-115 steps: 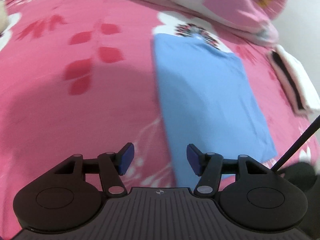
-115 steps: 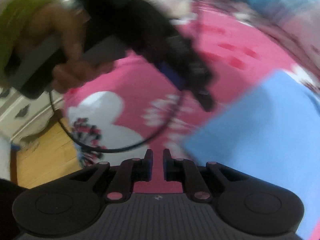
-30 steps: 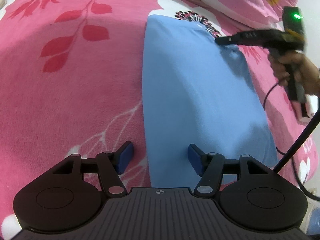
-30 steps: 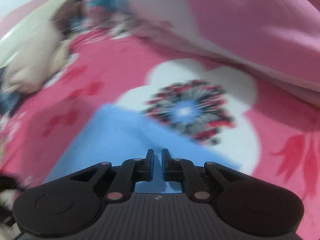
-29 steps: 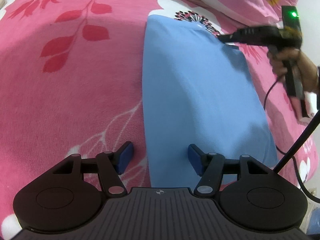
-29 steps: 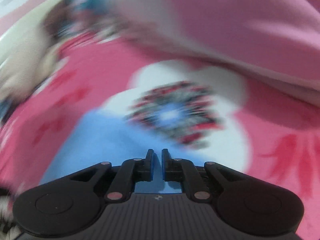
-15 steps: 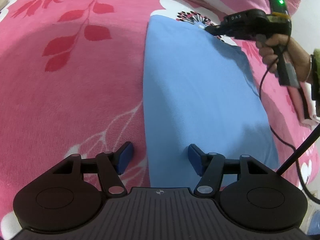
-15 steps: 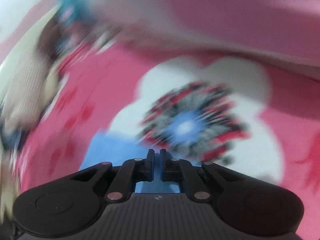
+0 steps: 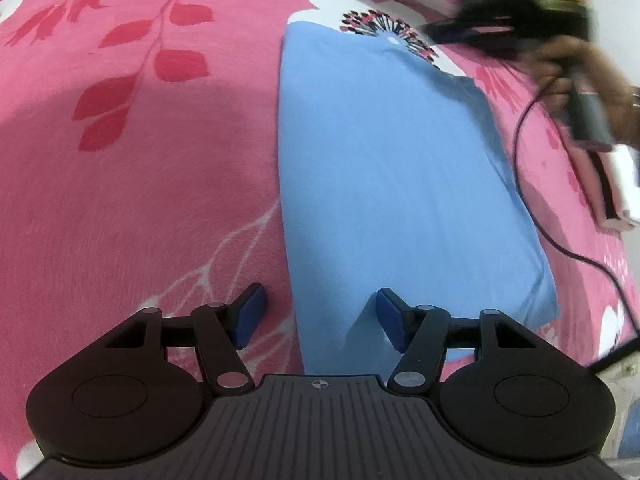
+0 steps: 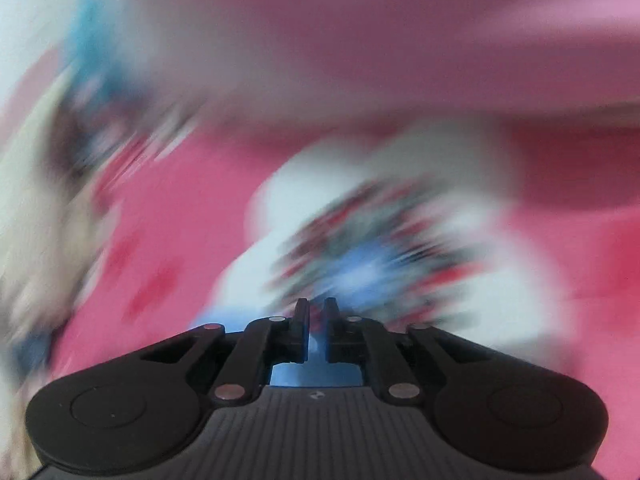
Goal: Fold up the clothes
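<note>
left wrist view:
cloth: blue folded garment (image 9: 392,184) lies flat on the pink floral bedspread (image 9: 132,184), a long strip running from near to far, right of centre
left gripper (image 9: 318,316): jaws stand wide apart and hold nothing; they straddle the cloth's near left edge, left pad over the bedspread, right pad over the blue
right gripper (image 9: 430,34): blurred, reaching in from the far right by the cloth's far right corner; cannot tell from here whether it pinches fabric
hand (image 9: 576,72): wrapped round the right gripper's handle, cable (image 9: 532,216) trailing down the right side

right wrist view:
right gripper (image 10: 316,306): heavy motion blur; fingers nearly together, a sliver of blue in the slot between them; whether they actually clamp it I cannot tell
background: white flower print on the bedspread beyond the tips

handling (judgement):
feel: light, limp, thin knit; will drape and sag, not slippery on the fleecy cover
grip: take the corners or the folded edge, pinching all layers, one gripper at each end, so the stack does not slide apart
</note>
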{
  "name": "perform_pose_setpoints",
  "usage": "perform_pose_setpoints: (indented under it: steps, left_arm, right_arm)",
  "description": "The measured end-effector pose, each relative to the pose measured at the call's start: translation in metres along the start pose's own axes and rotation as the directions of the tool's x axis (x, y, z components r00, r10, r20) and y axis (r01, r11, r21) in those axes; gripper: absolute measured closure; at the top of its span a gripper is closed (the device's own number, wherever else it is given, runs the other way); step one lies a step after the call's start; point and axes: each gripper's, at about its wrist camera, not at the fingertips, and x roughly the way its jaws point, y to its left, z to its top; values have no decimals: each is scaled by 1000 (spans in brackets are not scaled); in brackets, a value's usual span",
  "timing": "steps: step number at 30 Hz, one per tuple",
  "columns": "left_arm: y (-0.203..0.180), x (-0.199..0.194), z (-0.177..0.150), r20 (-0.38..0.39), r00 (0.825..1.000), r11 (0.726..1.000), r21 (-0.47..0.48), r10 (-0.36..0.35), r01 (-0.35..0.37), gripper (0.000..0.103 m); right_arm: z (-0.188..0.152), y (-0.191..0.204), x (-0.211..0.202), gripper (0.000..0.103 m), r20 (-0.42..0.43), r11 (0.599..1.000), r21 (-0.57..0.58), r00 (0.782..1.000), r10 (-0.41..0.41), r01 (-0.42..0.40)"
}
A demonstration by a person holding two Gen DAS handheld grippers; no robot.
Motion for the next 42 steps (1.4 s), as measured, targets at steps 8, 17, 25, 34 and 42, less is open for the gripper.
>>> perform_pose_setpoints:
  steps: [8, 17, 25, 34, 42]
  left_arm:
    - [-4, 3, 7, -42, 999, 998, 66, 10, -7, 42]
    - [-7, 4, 12, -96, 995, 990, 143, 32, -18, 41]
    - [-12, 6, 12, -107, 993, 987, 158, 45, -28, 37]
    - [-13, 6, 10, -112, 993, 982, 190, 41, -19, 33]
    - [-12, 9, 14, -128, 991, 983, 181, 23, 1, 30]
  right_arm:
    - [-60, 7, -108, 91, -59, 987, -160, 998, -25, 15]
    - [-195, 10, -110, 91, -204, 961, -230, 958, -202, 154]
    - [-201, 21, -151, 91, -84, 957, -167, 963, -256, 239]
    - [-168, 2, -96, 94, -56, 986, -84, 988, -146, 141]
    - [-187, 16, -134, 92, -64, 967, -144, 973, -221, 210]
